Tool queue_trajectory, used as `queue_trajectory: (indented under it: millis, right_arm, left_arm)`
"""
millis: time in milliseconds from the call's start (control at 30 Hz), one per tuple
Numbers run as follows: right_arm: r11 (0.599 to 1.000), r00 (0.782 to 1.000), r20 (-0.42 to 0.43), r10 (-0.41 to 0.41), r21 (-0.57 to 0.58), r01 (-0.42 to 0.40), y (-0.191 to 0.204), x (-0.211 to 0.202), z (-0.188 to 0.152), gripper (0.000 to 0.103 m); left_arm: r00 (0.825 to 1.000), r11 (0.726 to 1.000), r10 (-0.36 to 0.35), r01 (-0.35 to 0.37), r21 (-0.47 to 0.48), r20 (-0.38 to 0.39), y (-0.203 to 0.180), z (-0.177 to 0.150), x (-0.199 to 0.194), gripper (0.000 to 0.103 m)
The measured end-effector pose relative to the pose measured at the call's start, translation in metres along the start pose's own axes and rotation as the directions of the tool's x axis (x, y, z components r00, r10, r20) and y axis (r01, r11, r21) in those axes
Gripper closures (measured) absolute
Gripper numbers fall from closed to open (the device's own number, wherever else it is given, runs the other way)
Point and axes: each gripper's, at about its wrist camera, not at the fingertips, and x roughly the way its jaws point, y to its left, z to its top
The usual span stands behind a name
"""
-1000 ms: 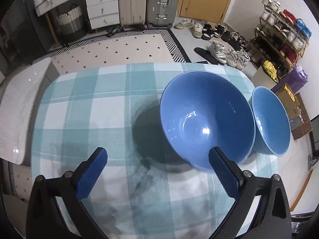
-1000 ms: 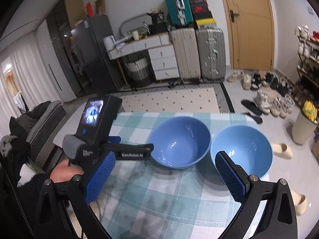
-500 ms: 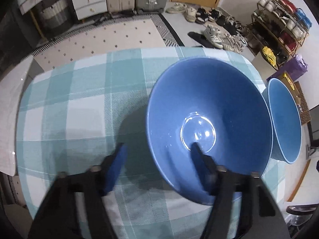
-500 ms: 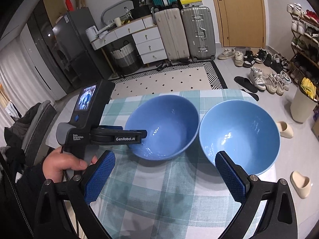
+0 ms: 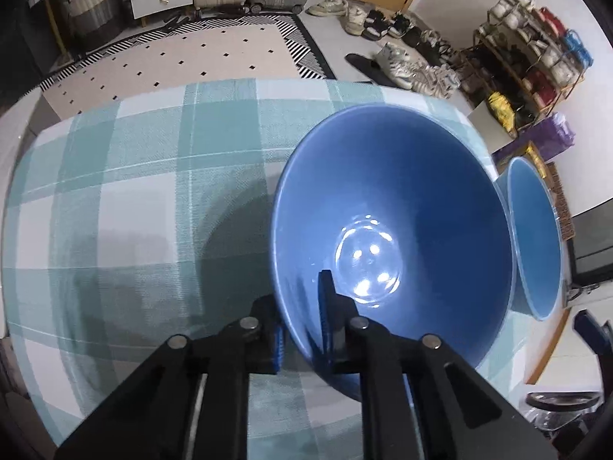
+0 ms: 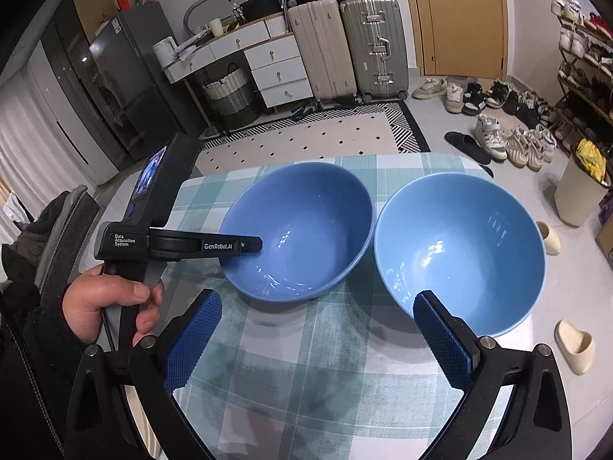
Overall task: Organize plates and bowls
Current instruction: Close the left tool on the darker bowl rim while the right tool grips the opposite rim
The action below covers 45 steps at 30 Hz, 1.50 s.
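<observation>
Left gripper (image 5: 302,326) clamped on near rim of glossy darker-blue ceramic bowl (image 5: 390,237); right gripper (image 6: 318,329) wide open, empty; likely next: lift, nest into paler blue bowl (image 6: 459,253).

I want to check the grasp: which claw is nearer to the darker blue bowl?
Left. The left claw is shut on the near rim of the darker blue bowl. The right claw is open, apart from it, nearer the lighter blue bowl.

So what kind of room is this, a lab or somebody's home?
Most likely a home, a living space near the entrance. Suitcases stand against the wall beside a wooden door, pairs of shoes line the floor, and two blue bowls sit on a table with a checked tablecloth.
</observation>
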Motion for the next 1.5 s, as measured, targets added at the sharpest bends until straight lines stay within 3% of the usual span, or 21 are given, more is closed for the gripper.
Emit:
queue_trajectory:
  millis: [567, 833, 1033, 1200, 1500]
  right_arm:
    - [0.999, 0.999, -0.05, 0.006, 0.038, -0.004, -0.001, 0.007, 0.006, 0.001]
    - [0.995, 0.994, -0.084, 0.065, 0.078, -0.059, 0.004, 0.015, 0.007, 0.001]
    - [0.999, 0.989, -0.143, 0.03, 0.022, -0.027, 0.02, 0.036, 0.009, 0.002]
    - [1.0, 0.981, -0.195, -0.008, 0.009, 0.01, 0.023, 0.062, 0.01, 0.011]
    - [0.996, 0.956, -0.28, -0.087, -0.03, 0.082, 0.025, 0.101, 0.005, 0.044]
  left_arm:
    - [0.998, 0.999, 0.039, -0.038, 0.036, -0.042, 0.008, -0.018, -0.011, 0.092]
    - [0.996, 0.994, 0.063, -0.056, 0.098, -0.07, 0.014, -0.047, -0.022, 0.092]
    - [0.994, 0.991, 0.071, -0.061, 0.115, -0.082, 0.02, -0.056, -0.027, 0.092]
    - [0.992, 0.988, 0.092, -0.08, 0.133, -0.086, 0.022, -0.056, -0.03, 0.092]
    - [0.991, 0.987, 0.091, -0.077, 0.139, -0.093, 0.028, -0.057, -0.031, 0.092]
